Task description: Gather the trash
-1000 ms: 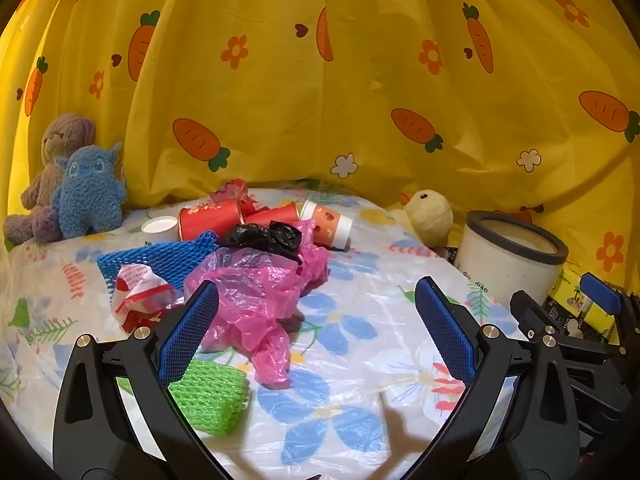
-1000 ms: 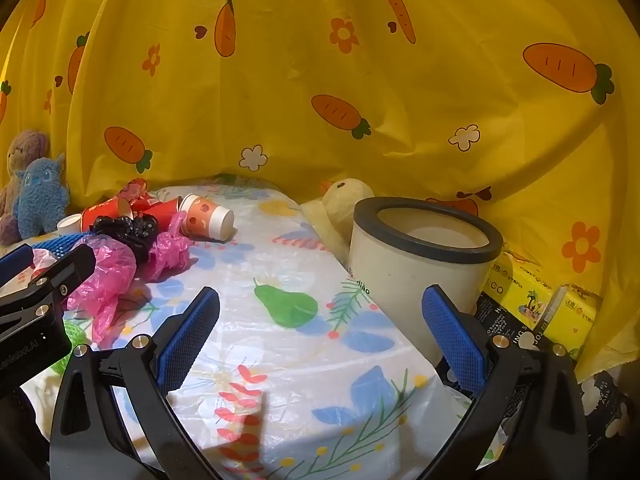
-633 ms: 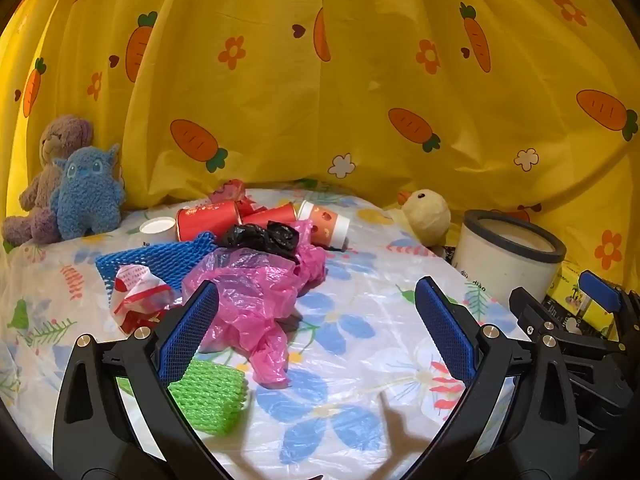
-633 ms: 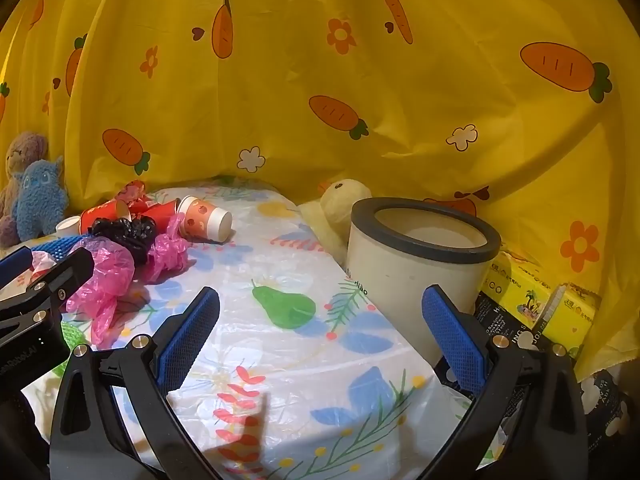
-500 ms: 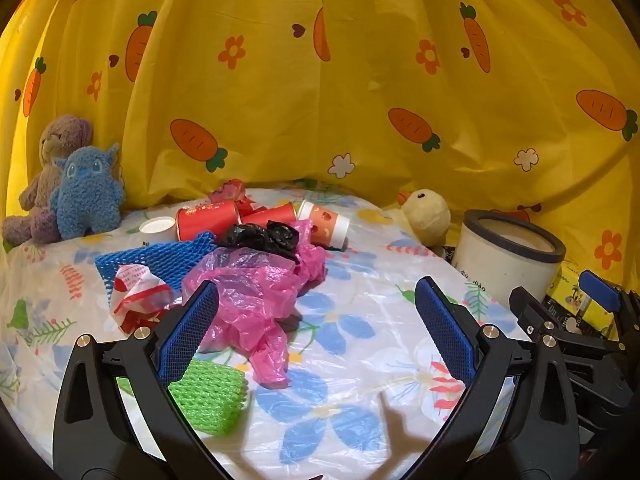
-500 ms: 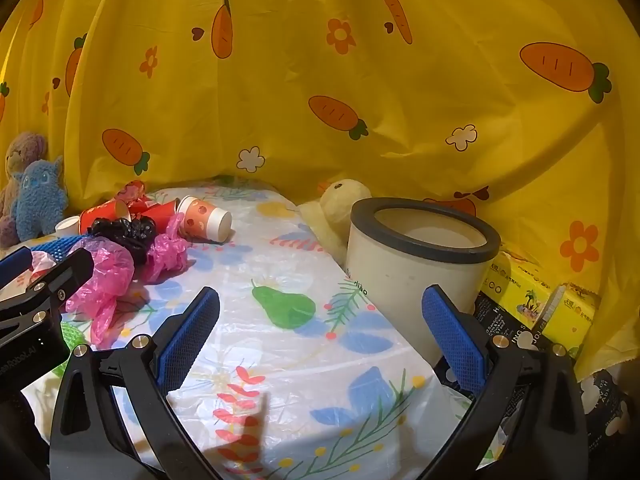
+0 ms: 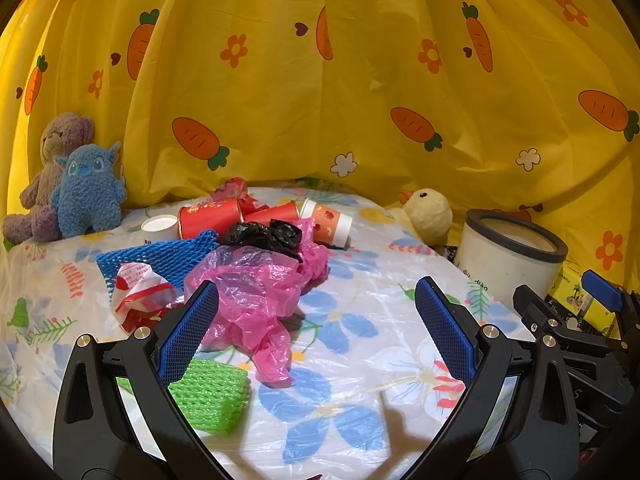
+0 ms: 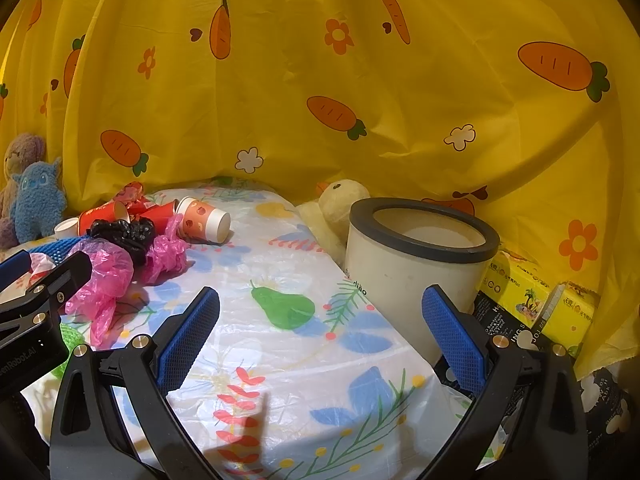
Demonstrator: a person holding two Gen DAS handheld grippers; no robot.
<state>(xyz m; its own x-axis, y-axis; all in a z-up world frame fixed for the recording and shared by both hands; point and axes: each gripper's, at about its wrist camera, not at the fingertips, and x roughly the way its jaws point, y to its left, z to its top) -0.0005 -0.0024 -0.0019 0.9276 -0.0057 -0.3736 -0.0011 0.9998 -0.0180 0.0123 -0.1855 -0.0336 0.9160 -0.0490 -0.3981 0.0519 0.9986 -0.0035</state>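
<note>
Both tongs are spread wide and empty: your left gripper faces the trash heap, your right gripper sits near the white bin at the table's right edge. Careful with the pink plastic bag, which is tangled with the black bag; a shallow pinch may slip or drag neighbours along. The paper cup lies on its side, so a nudge could roll it. The green foam net sits just beside your left finger.

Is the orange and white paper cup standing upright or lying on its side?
On its side. The orange and white paper cup lies on the tablecloth with its open mouth sideways, towards the bin.
</note>
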